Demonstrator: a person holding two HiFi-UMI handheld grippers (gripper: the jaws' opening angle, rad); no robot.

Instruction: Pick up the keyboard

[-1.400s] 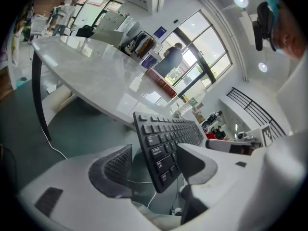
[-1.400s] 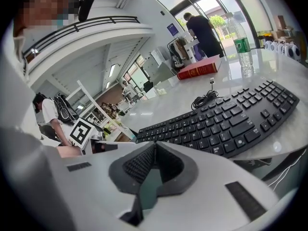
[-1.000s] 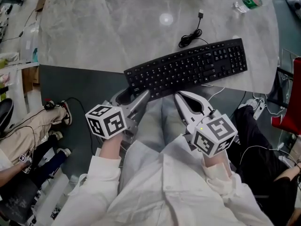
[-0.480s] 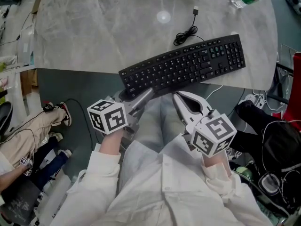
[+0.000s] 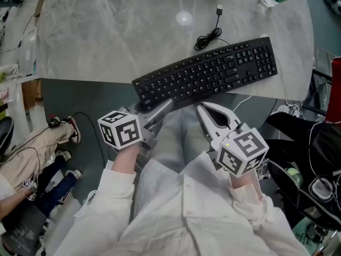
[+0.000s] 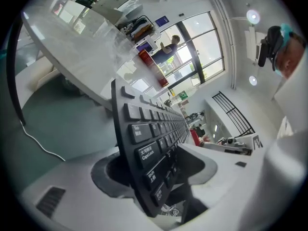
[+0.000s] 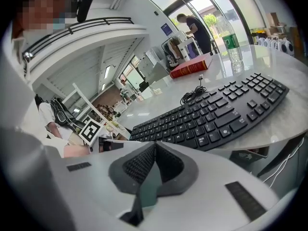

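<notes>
The left gripper clamps the keyboard by one corner; the right gripper is closed, empty, beside it. So held, it could twist loose.

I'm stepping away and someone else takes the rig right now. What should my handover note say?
Left tool: shut on the keyboard at its near-left end.
Right tool: shut, empty, just short of the keyboard's near edge.
Keyboard: slanted along the table's near edge, left end overhanging; its cable is coiled behind it.
Done: left grip taken.
Left: lift the keyboard; it does not look raised yet.
</notes>
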